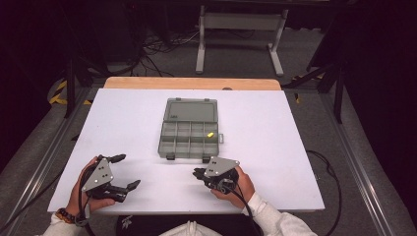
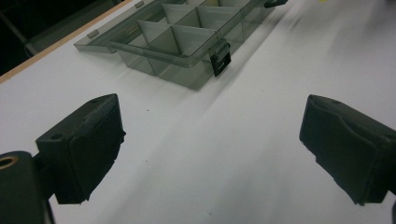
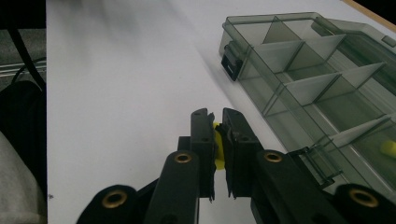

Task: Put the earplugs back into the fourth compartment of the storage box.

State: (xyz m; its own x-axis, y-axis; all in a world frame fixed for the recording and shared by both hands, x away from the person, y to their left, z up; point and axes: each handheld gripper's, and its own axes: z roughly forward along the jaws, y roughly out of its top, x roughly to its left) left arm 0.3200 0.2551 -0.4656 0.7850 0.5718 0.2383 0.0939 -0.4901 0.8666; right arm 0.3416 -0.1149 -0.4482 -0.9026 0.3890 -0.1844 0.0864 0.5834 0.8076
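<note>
Yellow piece (image 3: 216, 149) pinched in right tongs (image 3: 215, 122).

Table (image 1: 123, 128): white top, light wood strip along the far edge. Compartment box (image 1: 189, 129): translucent smoke-grey with dark latches; one yellow piece (image 1: 210, 133) lies in a right-hand compartment. Right claw (image 3: 218, 140): black, clamped on a small yellow part (image 3: 217, 148). Left claw (image 2: 210, 154): black. Floor: grey carpet.

Small yellow piece (image 3: 216, 149) pinched between the closed fingers (image 3: 204, 140) of the right gripper (image 3: 215, 122), low over the white tabletop (image 1: 275, 142) just beside the near edge of a smoky-grey compartment box (image 1: 189, 133) lying open, lid flat behind, another yellow piece (image 1: 210, 133) in one compartment.
</note>
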